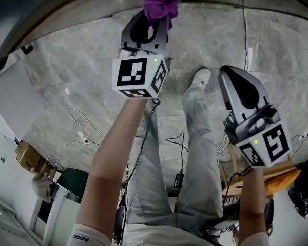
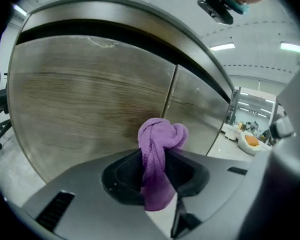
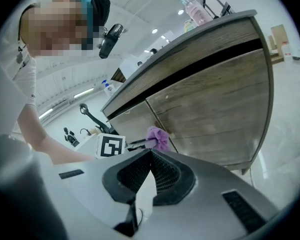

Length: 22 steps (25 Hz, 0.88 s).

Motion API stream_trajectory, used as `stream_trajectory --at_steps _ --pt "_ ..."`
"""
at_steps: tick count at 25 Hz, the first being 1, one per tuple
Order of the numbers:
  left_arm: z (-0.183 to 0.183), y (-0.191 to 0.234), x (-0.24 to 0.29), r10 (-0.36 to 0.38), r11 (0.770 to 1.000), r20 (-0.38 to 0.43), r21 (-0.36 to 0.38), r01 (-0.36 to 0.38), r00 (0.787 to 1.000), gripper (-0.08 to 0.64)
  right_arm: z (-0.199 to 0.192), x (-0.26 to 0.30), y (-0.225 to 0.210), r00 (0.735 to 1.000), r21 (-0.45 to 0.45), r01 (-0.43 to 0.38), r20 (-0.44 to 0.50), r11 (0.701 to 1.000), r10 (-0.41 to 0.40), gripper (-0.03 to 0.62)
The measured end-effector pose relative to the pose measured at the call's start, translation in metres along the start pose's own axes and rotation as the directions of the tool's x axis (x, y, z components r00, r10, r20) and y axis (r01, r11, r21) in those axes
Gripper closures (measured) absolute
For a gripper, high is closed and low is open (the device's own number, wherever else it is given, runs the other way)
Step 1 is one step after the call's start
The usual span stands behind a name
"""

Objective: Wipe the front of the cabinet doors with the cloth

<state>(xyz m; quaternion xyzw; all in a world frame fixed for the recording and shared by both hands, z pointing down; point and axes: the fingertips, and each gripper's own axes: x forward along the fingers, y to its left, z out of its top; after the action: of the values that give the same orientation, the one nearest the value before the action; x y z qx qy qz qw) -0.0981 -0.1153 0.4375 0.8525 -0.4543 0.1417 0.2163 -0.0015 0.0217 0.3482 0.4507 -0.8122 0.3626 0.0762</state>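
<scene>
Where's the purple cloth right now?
The crumpled purple cloth is clamped in the left gripper, at the top of the head view, close in front of the wood-grain cabinet doors near the seam between them.

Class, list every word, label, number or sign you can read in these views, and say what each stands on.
No text here reads clearly.
Sleeve cuff: short dark print, too small to read surely.
Left marker cube and right marker cube: square code patterns, no letters.
Pink bottle on the cabinet top: label too blurred.
Purple cloth: no print.
</scene>
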Motion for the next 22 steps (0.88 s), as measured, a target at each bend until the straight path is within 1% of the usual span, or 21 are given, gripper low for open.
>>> stream_trajectory --at_steps 2,5,7,9,14,19,22 --pt "-0.001 -0.004 0.013 0.0 1.0 -0.012 -0.014 0.0 1.0 0.449 -0.004 -0.008 -0.01 1.0 0.013 0.016 0.002 1.0 -0.016 0.565" --pt "0.001 -0.003 0.023 -0.005 1.0 -0.027 0.0 0.005 1.0 0.448 -0.007 -0.013 -0.018 0.999 0.021 0.035 0.012 0.999 -0.035 0.565" --pt "0.001 0.0 0.022 -0.018 1.0 -0.038 0.008 0.018 0.999 0.449 -0.007 -0.013 -0.018 0.999 0.027 0.046 0.021 0.999 -0.047 0.565" --pt "-0.001 0.011 0.017 -0.014 1.0 -0.052 0.007 0.015 0.999 0.449 -0.007 -0.008 -0.014 0.998 0.029 0.048 0.026 0.998 -0.049 0.565" --pt "-0.006 0.067 -0.008 0.044 0.999 -0.069 0.006 -0.044 0.997 0.449 -0.006 0.022 0.013 0.999 0.003 0.018 0.026 1.0 -0.018 0.565" --pt "-0.007 0.141 -0.045 0.113 0.994 -0.089 0.009 -0.112 0.99 0.448 -0.012 0.063 0.055 1.0 -0.008 -0.016 0.017 1.0 0.016 0.565" --pt "-0.007 0.187 -0.068 0.159 0.987 -0.096 0.0 -0.16 0.983 0.448 -0.016 0.088 0.083 0.999 -0.02 -0.052 0.003 0.998 0.052 0.565"
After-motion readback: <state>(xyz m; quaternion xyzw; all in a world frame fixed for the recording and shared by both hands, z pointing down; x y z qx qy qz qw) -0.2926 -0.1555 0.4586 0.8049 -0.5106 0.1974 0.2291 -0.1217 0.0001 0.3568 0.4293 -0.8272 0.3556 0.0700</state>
